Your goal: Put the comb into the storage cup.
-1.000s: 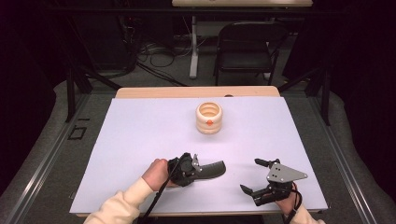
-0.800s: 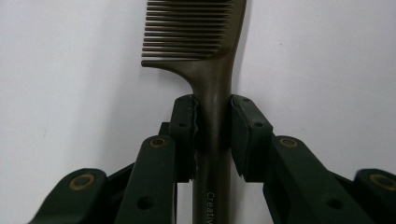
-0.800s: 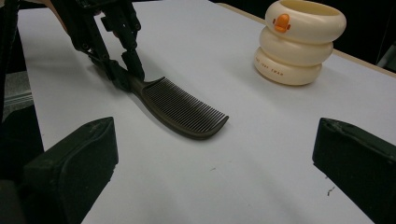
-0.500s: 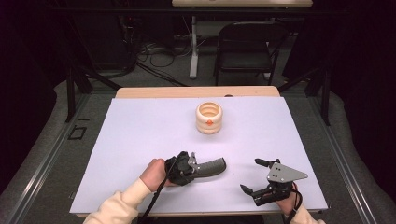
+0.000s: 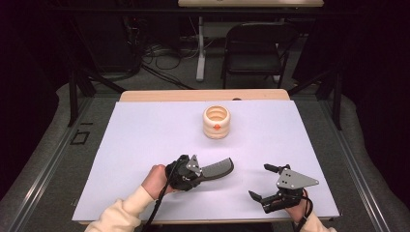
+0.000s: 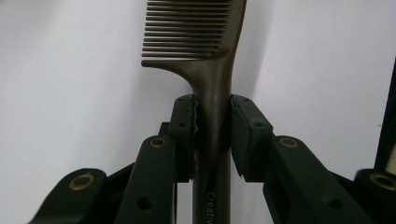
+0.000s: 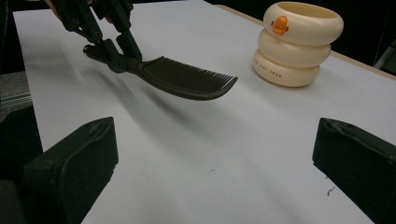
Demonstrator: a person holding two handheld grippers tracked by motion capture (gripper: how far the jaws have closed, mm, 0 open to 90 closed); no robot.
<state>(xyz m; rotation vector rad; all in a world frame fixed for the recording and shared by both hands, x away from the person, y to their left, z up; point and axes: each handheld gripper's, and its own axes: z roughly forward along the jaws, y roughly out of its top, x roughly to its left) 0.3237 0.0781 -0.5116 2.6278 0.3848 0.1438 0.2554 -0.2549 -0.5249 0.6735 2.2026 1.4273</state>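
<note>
A dark comb (image 5: 216, 168) hangs a little above the white table sheet (image 5: 145, 130), held by its handle in my left gripper (image 5: 197, 172). In the left gripper view both pads press the comb (image 6: 212, 70) handle, so the left gripper (image 6: 212, 133) is shut on it. The comb (image 7: 187, 77) points toward the table's right, teeth facing the far side. My right gripper (image 5: 263, 182) rests near the front right edge with its jaws wide apart and nothing between them. A cream ribbed cup with an orange mark (image 5: 216, 122) stands upright mid-table, beyond both grippers.
The cream cup (image 7: 295, 44) stands to the far right of the comb in the right gripper view. A wooden table edge (image 5: 203, 94) runs along the back. A dark chair (image 5: 254, 48) and floor cables lie beyond the table.
The left gripper and the comb have shifted slightly; the comb now sits a touch higher off the sheet. The right gripper has not moved.
</note>
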